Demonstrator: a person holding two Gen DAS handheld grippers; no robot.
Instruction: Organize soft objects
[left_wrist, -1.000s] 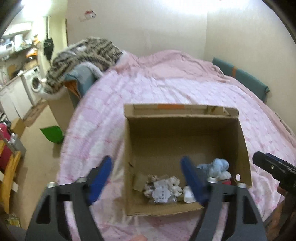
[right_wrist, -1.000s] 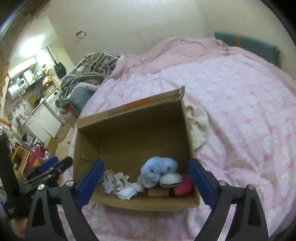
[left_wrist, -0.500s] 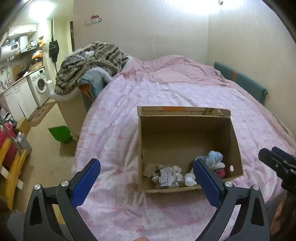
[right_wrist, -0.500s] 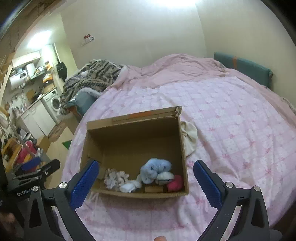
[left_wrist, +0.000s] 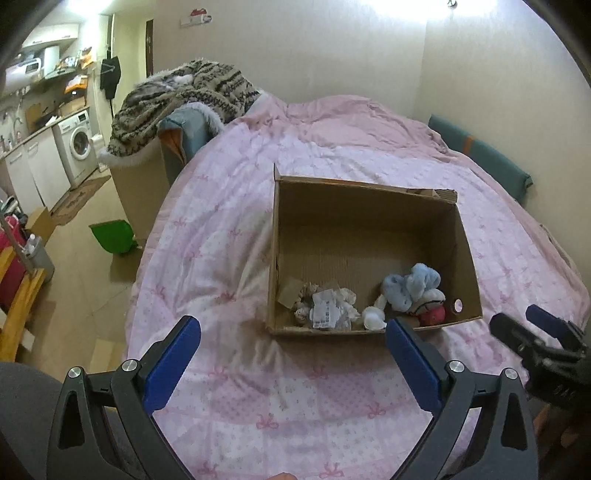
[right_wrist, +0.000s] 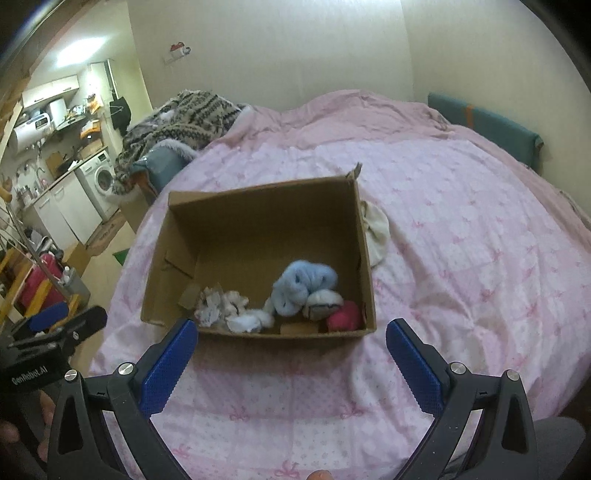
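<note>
An open cardboard box (left_wrist: 369, 210) (right_wrist: 258, 206) sits on the pink bed. Along its near wall lie a light blue fluffy toy (left_wrist: 413, 286) (right_wrist: 304, 282), a red soft ball (left_wrist: 432, 315) (right_wrist: 343, 315), white socks (left_wrist: 373, 317) (right_wrist: 247, 319) and a crumpled patterned cloth (left_wrist: 327, 308) (right_wrist: 214, 304). A cream cloth (right_wrist: 376, 232) lies on the bed just right of the box. My left gripper (left_wrist: 291, 354) is open and empty, held above the bed before the box. My right gripper (right_wrist: 291, 354) is open and empty too, also short of the box.
The pink quilted bed (left_wrist: 258, 406) fills most of both views. A striped blanket pile (left_wrist: 184, 96) sits at its far left corner. A teal cushion (right_wrist: 487, 127) lies by the wall. A green dustpan (left_wrist: 112, 236) and a washing machine (left_wrist: 75, 146) are left on the floor.
Both grippers have pulled back and up from the box, so it looks smaller and farther. The things in the box have not moved.
</note>
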